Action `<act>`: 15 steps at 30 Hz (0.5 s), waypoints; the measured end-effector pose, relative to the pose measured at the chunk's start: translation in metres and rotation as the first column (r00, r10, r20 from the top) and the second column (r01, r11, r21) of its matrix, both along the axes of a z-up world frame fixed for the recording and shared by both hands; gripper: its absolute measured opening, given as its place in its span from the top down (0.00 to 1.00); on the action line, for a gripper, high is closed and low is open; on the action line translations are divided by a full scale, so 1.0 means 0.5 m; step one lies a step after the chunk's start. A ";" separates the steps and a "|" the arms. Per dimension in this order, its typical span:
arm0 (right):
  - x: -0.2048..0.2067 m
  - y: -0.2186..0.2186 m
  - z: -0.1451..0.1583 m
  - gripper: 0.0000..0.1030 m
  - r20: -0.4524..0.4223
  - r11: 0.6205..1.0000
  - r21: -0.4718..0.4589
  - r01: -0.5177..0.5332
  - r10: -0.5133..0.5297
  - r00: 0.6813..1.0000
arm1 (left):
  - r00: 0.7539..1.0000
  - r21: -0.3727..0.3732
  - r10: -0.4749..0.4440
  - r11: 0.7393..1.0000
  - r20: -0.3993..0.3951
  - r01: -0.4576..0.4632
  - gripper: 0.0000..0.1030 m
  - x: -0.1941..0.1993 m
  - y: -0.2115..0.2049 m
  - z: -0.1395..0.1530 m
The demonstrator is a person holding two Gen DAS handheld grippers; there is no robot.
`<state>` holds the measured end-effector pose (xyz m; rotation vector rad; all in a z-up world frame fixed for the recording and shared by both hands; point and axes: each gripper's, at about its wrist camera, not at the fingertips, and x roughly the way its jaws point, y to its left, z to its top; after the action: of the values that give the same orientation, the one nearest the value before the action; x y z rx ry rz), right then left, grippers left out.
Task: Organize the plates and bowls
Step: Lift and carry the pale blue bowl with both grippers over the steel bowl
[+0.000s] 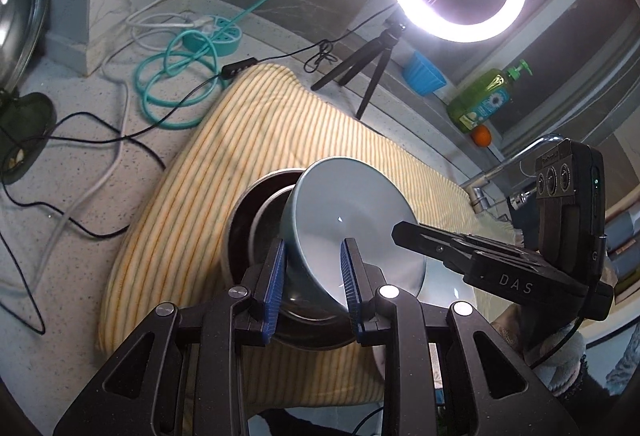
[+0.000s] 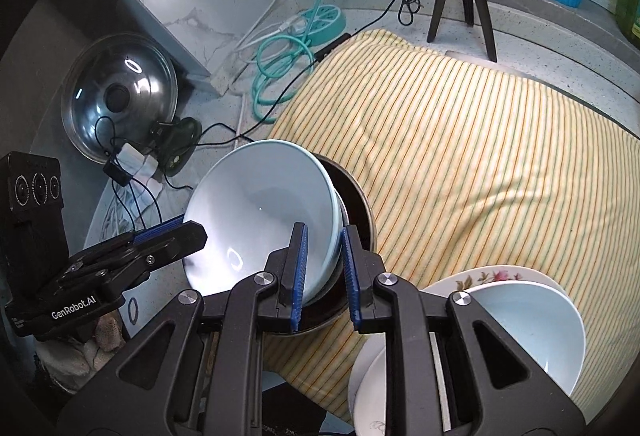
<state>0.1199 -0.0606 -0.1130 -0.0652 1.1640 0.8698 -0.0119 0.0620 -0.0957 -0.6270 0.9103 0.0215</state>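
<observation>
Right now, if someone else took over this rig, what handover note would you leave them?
Left gripper and right gripper: both shut on opposite sides of the rim of the blue bowl, held tilted over the metal bowl on the striped cloth.
Stack nearby: floral plate with a second blue bowl on it.
Done: bowl gripped.
Left: set it down, probably in the metal bowl, then sort the stack.
</observation>
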 end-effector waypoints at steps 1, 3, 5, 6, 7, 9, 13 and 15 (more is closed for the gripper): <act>0.000 0.002 -0.003 0.82 -0.001 1.000 -0.003 -0.004 0.004 1.000 | 1.000 -0.004 0.003 1.000 -0.005 -0.003 0.76 -0.001 0.003 -0.005; -0.001 0.008 -0.009 0.82 -0.001 1.000 -0.011 -0.010 0.010 1.000 | 1.000 -0.012 0.007 1.000 -0.014 -0.007 0.76 -0.002 0.008 -0.012; 0.001 0.011 -0.015 0.82 -0.002 1.000 -0.018 -0.013 0.013 1.000 | 1.000 -0.011 0.008 1.000 -0.022 -0.008 0.76 -0.002 0.010 -0.018; 0.001 0.014 -0.018 0.82 -0.002 1.000 -0.023 -0.014 0.014 1.000 | 1.000 -0.012 0.008 1.000 -0.025 -0.008 0.76 -0.001 0.010 -0.020; 0.001 0.016 -0.021 0.82 -0.002 1.000 -0.028 -0.015 0.014 1.000 | 1.000 -0.014 0.007 1.000 -0.028 -0.008 0.76 -0.001 0.011 -0.021; 0.002 0.020 -0.026 0.82 -0.005 0.999 -0.034 -0.017 0.016 1.000 | 0.999 -0.012 0.005 1.000 -0.032 -0.006 0.76 0.000 0.012 -0.024; 0.002 0.023 -0.032 0.82 -0.003 0.999 -0.047 -0.021 0.021 1.000 | 0.999 -0.012 0.002 1.000 -0.037 -0.002 0.76 0.003 0.014 -0.029; 0.002 0.025 -0.034 0.82 -0.002 0.998 -0.053 -0.021 0.021 1.000 | 0.999 -0.010 0.000 1.000 -0.039 -0.001 0.76 0.004 0.014 -0.031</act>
<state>0.1206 -0.0479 -0.1302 -0.1202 1.1891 0.8578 -0.0099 0.0689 -0.1111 -0.6374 0.9489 0.0299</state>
